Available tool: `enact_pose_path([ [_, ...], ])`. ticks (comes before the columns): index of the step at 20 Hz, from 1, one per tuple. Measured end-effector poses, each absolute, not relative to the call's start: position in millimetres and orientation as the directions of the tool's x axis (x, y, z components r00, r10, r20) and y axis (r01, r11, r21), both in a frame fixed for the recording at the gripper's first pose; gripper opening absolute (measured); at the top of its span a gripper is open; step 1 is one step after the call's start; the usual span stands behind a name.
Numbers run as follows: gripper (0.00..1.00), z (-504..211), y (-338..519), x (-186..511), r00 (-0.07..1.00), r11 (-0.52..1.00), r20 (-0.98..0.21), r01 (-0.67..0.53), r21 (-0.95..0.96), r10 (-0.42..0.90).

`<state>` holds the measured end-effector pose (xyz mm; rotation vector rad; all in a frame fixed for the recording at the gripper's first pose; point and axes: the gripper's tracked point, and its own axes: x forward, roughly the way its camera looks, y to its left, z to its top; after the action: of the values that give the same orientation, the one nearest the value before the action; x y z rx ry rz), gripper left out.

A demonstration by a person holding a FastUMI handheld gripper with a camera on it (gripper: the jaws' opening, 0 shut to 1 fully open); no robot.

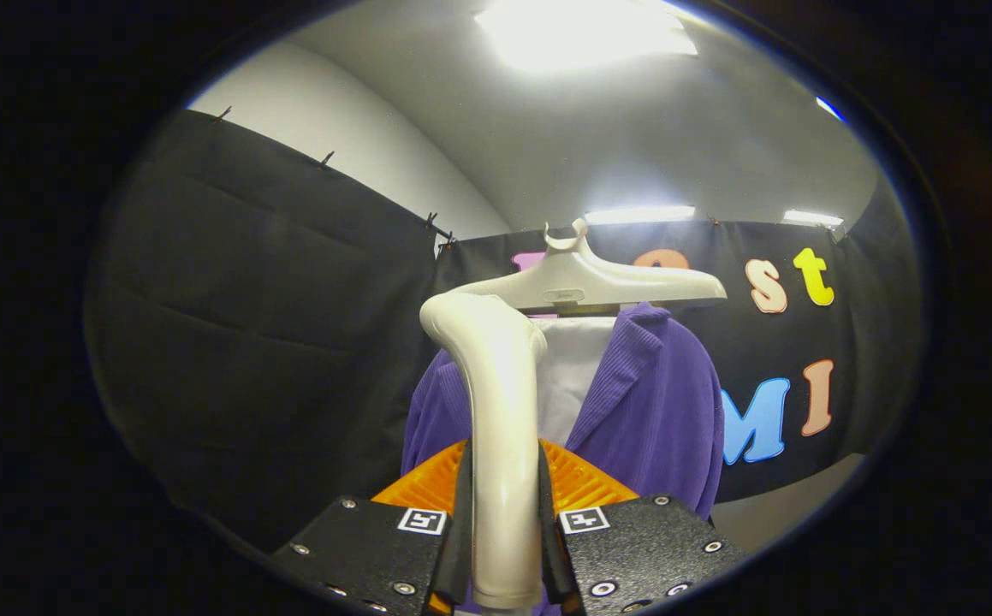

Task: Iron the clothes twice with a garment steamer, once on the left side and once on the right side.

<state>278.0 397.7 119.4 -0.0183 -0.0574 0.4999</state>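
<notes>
My gripper (pixel 504 522) is shut on the cream handle of the garment steamer (pixel 500 411), which rises upright between my fingers and bends toward the clothes at its top. Its head is near the left shoulder of a purple corduroy jacket (pixel 658 411). The jacket hangs over a white shirt (pixel 568 376) on a cream hanger (pixel 598 282) just beyond the steamer. The steamer's face is turned away, so I cannot tell whether it touches the fabric.
Black booth cloth (pixel 273 342) closes in on the left and behind the clothes. A pale floor strip (pixel 787 505) shows at the lower right. Ceiling lights (pixel 581 34) glare overhead.
</notes>
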Motion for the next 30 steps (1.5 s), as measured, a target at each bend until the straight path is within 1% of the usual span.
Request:
enact_pose_path([
  [7, 0.34, 38.5, 408.1, 264.2, 0.861, 0.860, -0.079, -0.507, -0.050, 0.503],
  [14, 0.33, -29.4, 408.7, 244.6, 0.844, 0.845, -0.152, -0.529, -0.082, 0.514],
  [18, 0.33, -82.8, 402.6, 232.8, 0.830, 0.846, -0.259, -0.528, -0.073, 0.495],
  [27, 0.34, -148.6, 387.2, 207.1, 0.811, 0.837, -0.340, -0.536, -0.106, 0.476],
  [30, 0.34, -173.9, 382.1, 194.9, 0.796, 0.838, -0.384, -0.538, -0.093, 0.468],
])
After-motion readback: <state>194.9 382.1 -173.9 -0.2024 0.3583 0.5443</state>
